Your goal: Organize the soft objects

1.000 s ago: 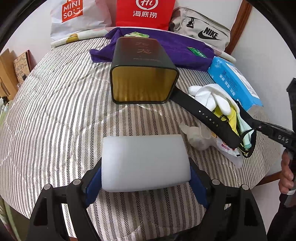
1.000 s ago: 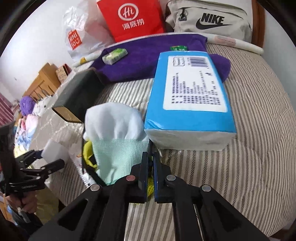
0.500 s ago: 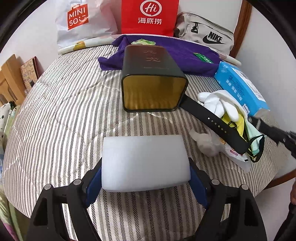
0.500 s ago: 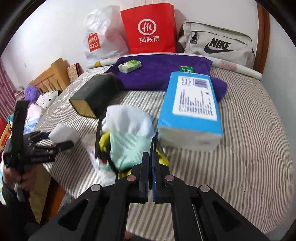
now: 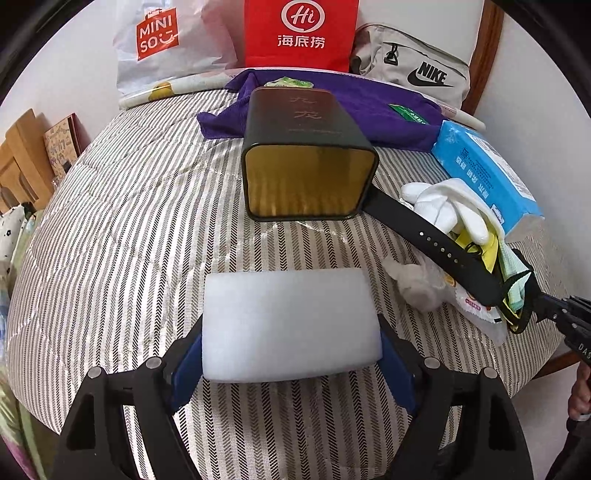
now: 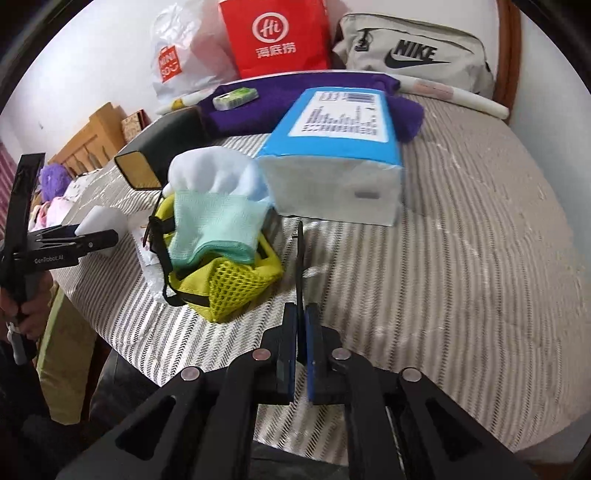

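Grey-striped quilted bed [image 5: 129, 221] carries everything; red paper bag [image 5: 301, 33] says "Hi", white plastic bag [image 5: 162, 40] MINISO, beige pouch [image 5: 413, 66] NIKE; blue tissue pack [image 6: 340, 147] print is too blurry to read; left gripper [image 5: 291, 347] squeezes the white foam block [image 5: 291, 321] above the bed's near edge; right gripper [image 6: 301, 317], jaws opening, pinches a thin black strap [image 6: 300, 258].
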The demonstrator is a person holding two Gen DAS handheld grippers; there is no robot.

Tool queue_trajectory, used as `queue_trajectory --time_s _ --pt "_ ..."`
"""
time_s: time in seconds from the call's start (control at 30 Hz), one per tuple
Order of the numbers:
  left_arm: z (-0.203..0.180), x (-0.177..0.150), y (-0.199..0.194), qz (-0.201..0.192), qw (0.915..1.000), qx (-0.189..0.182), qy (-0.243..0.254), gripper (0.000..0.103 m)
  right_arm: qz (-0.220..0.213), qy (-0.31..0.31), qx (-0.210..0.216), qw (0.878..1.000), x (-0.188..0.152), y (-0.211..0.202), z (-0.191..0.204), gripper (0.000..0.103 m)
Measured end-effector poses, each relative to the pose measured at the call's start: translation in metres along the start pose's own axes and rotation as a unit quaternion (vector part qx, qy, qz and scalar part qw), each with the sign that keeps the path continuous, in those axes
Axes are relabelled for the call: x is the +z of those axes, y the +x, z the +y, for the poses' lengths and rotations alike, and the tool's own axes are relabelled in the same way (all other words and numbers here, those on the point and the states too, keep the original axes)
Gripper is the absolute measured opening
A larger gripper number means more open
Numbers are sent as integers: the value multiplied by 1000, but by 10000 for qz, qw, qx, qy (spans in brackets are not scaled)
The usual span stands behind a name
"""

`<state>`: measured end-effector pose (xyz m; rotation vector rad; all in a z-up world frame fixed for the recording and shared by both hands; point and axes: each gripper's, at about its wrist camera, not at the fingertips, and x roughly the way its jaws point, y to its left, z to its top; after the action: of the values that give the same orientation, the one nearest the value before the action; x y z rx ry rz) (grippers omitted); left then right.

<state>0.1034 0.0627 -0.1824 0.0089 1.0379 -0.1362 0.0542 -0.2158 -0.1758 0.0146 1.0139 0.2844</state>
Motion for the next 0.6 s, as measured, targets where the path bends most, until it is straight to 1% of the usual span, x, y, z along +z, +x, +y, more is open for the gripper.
queue_trajectory --time_s 0.07,0.1,0.2,0.27,0.37,0.6 --pt "0 1 2 -12 10000 40 3 82 4 -7 16 10000 0 5 2 9" --pt "-1 1 3 -20 10000 75 23 82 -74 21 28 10000 1 6 1 9" --pt "-6 3 7 -112 9996 239 135 80 -169 80 69 9998 2 8 -1 3" --pt "-10 3 8 -218 9990 325 233 79 -211 75 48 9997 0 6 -4 3" --pt "-13 3 7 -247 9990 215 306 78 -264 49 -97 9996 -5 0 -5 3" --pt "-14 9 -10 -354 9992 -59 178 78 -271 338 -132 9990 -5 -12 -19 3"
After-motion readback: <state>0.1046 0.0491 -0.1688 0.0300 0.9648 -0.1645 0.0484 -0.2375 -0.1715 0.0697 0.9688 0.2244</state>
